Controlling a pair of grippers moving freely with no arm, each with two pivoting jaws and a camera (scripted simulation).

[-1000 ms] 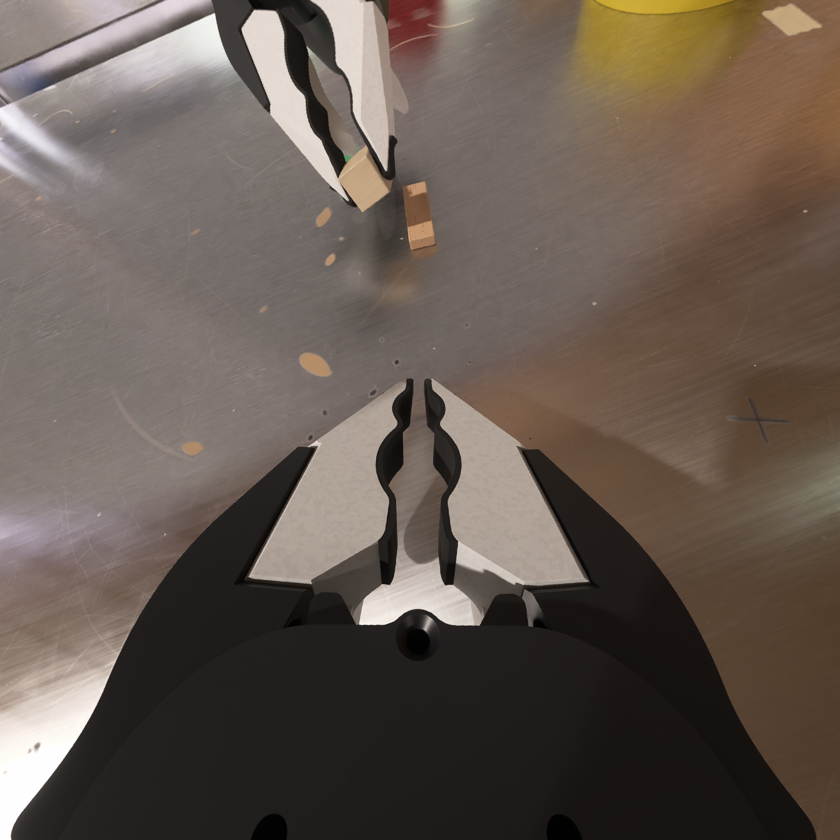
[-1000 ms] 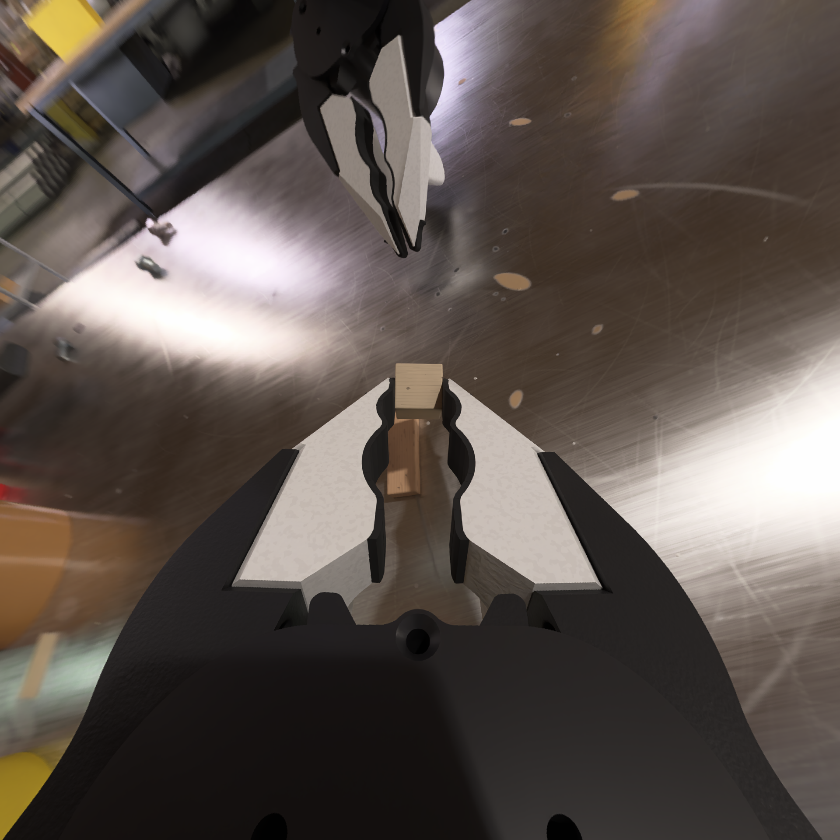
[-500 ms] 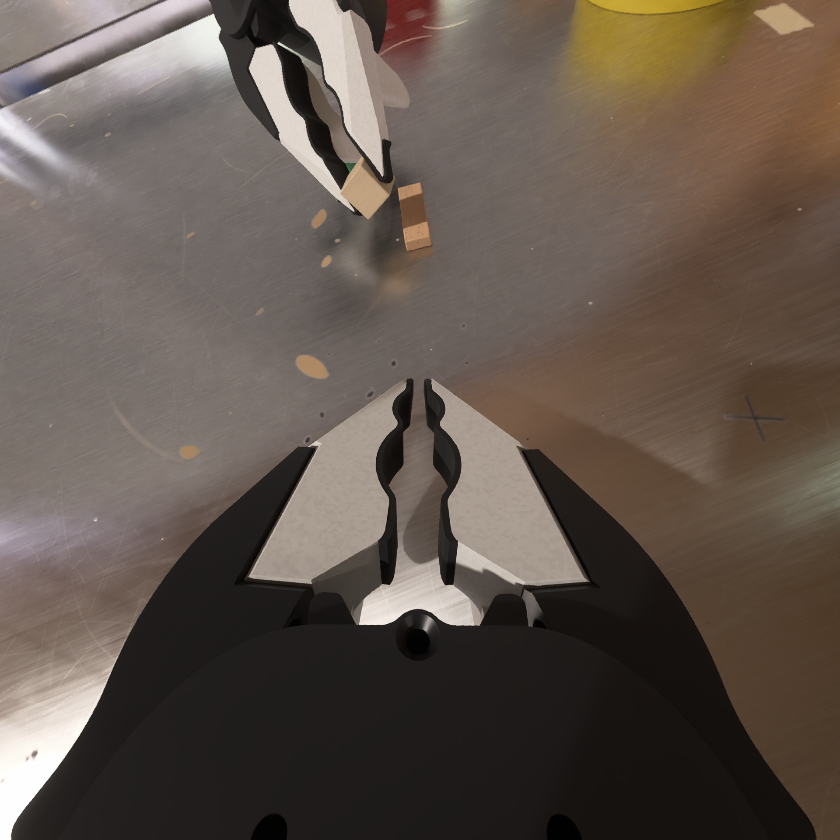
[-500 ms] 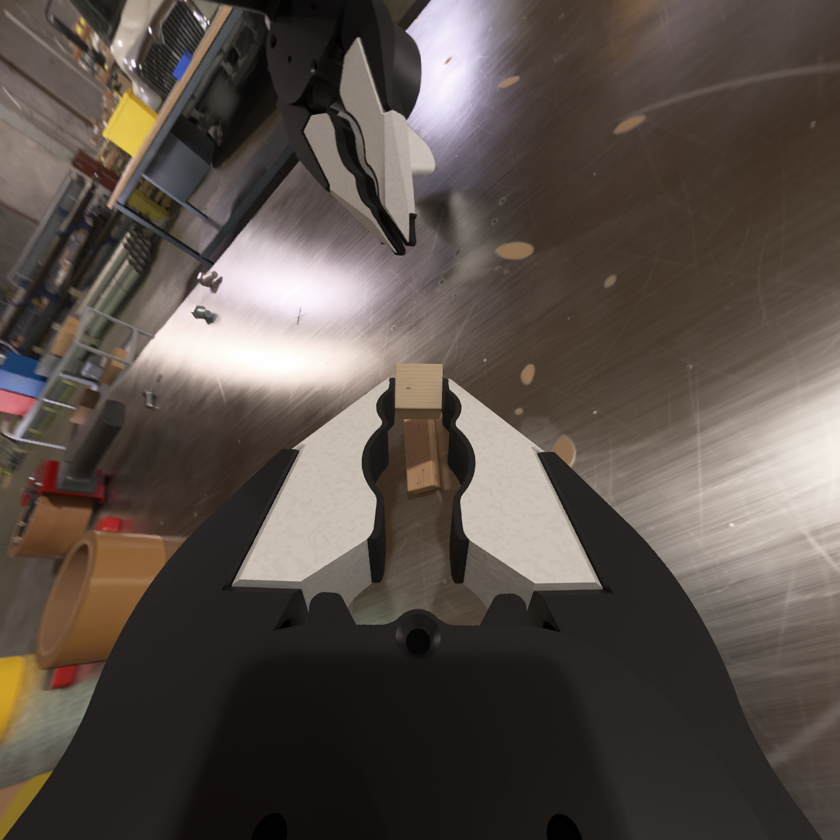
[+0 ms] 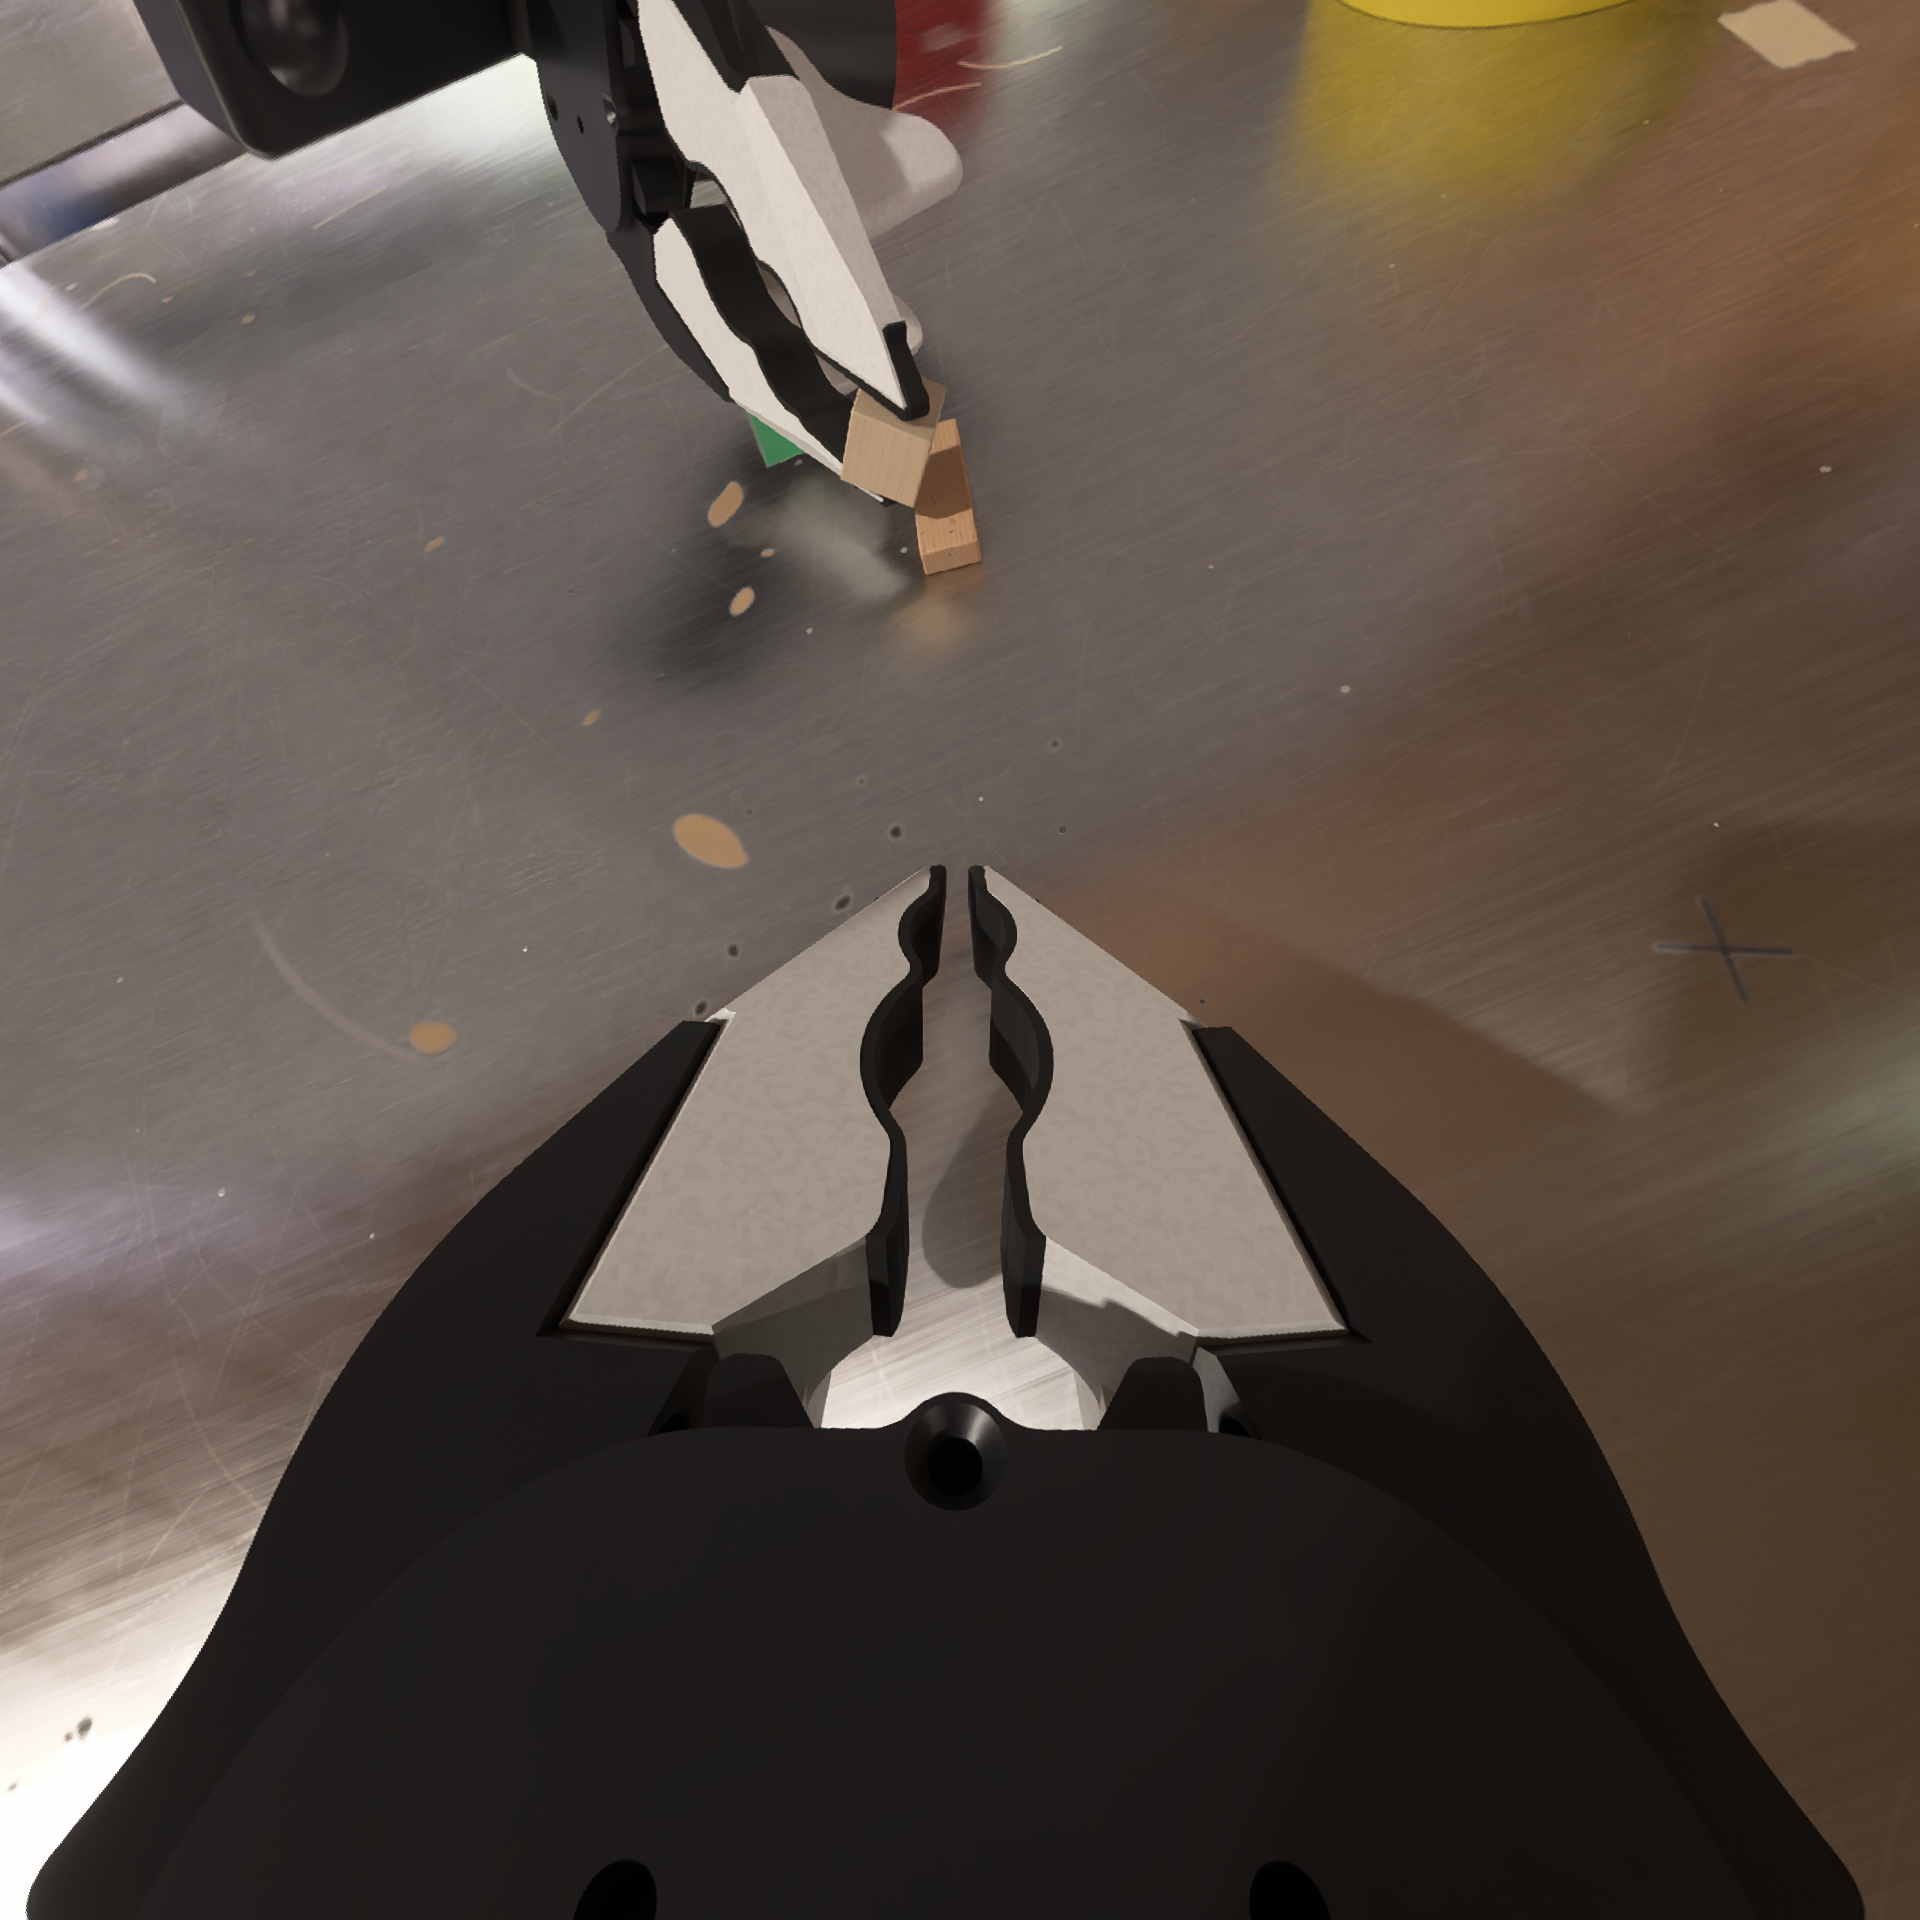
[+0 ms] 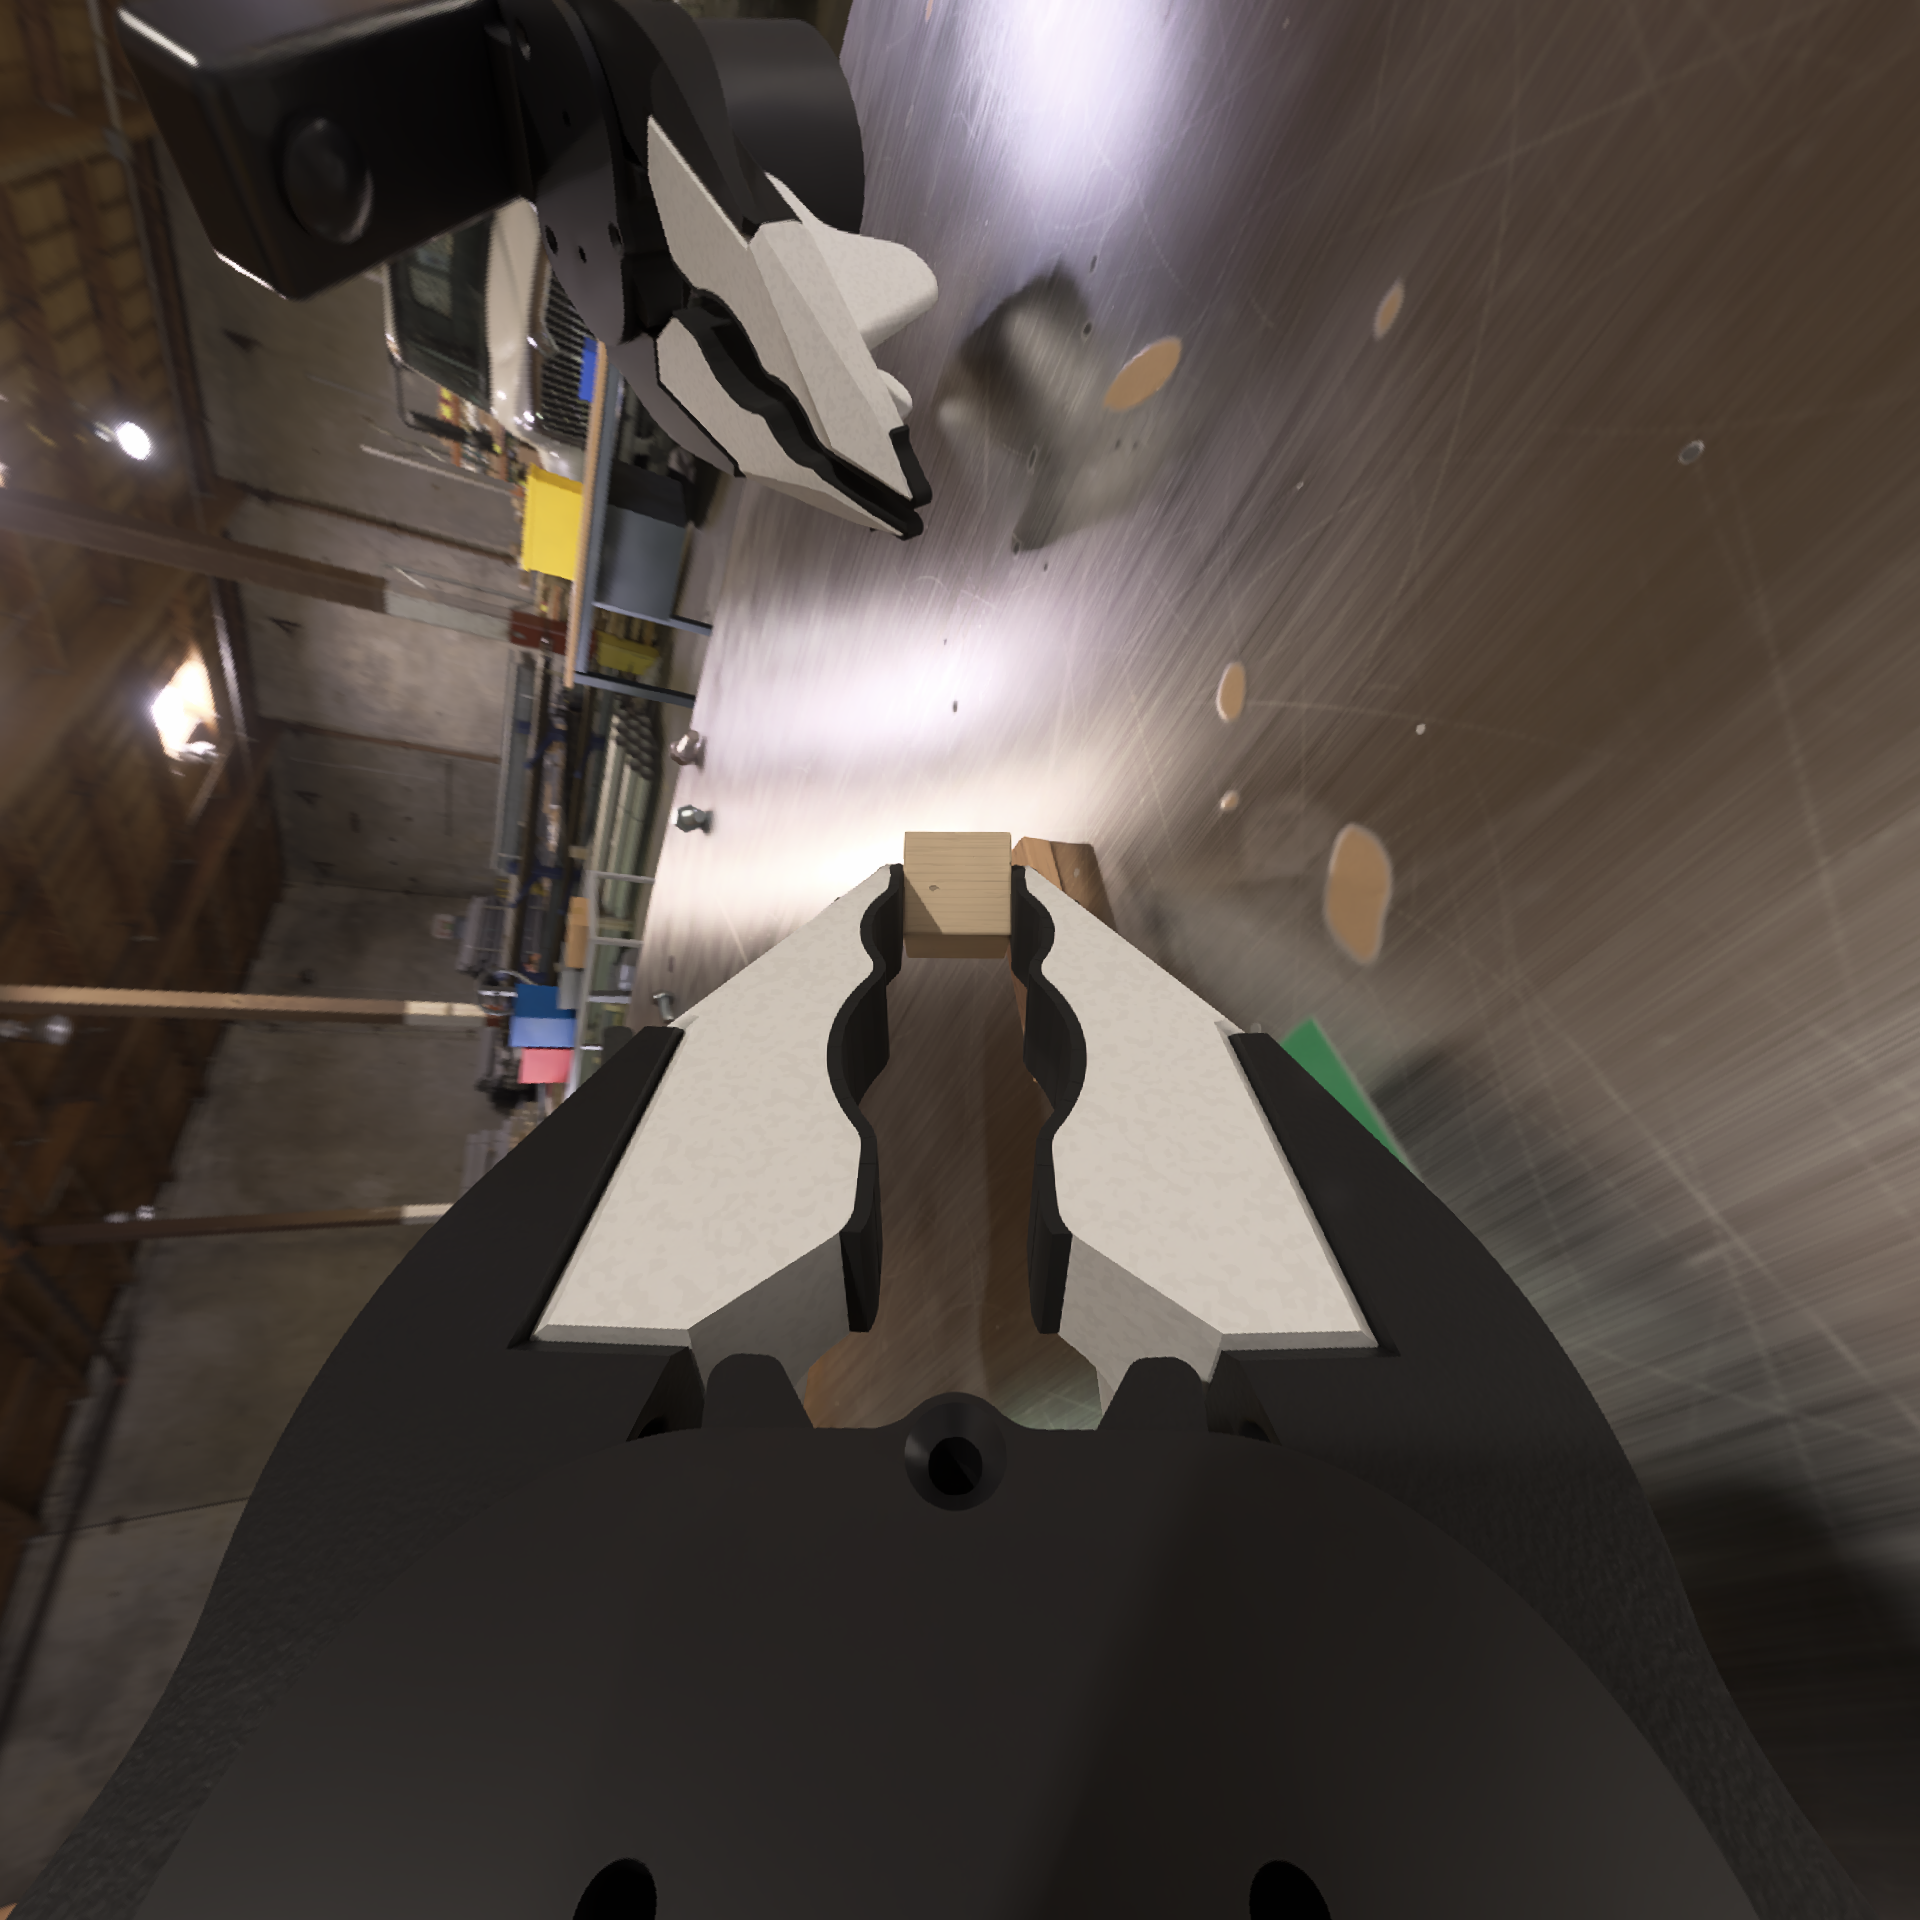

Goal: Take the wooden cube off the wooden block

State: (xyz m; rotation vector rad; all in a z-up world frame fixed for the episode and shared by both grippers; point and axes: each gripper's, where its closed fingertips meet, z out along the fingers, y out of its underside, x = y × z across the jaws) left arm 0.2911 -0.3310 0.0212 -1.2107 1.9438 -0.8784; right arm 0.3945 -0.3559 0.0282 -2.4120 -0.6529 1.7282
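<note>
The right gripper [image 6: 957, 896] is pinching the wooden cube [image 6: 957, 891] between the tips of its two fingers, the black inner pads pressing on the cube's two side faces. The cube is sitting at the very end of the jaws, with bare space behind it along the fingers. In the left wrist view the same gripper [image 5: 878, 442] is reaching down at a slant from the upper left, carrying the cube [image 5: 883, 465] tilted and clear of the table.

The wooden block [image 5: 948, 507] is lying on the metal table [image 5: 1455, 623] just beside and partly behind the cube; whether the two are touching is hard to judge from here, since the cube is overlapping the block's near end. In the right wrist view only a strip of the block [image 6: 1065, 873] is showing past the right finger.

The left gripper [image 5: 957, 875] is hovering well apart from the block, its jaws drawn nearly together with only a thin slit between the tips and nothing held. In the right wrist view it [image 6: 906, 509] is hanging above the table [image 6: 1558, 935].

A green piece [image 5: 774, 445] is peeking out behind the right gripper's fingers. Tan spots [image 5: 710, 840] are dotting the scratched table, and a yellow object [image 5: 1455, 8] is showing at the far edge.
</note>
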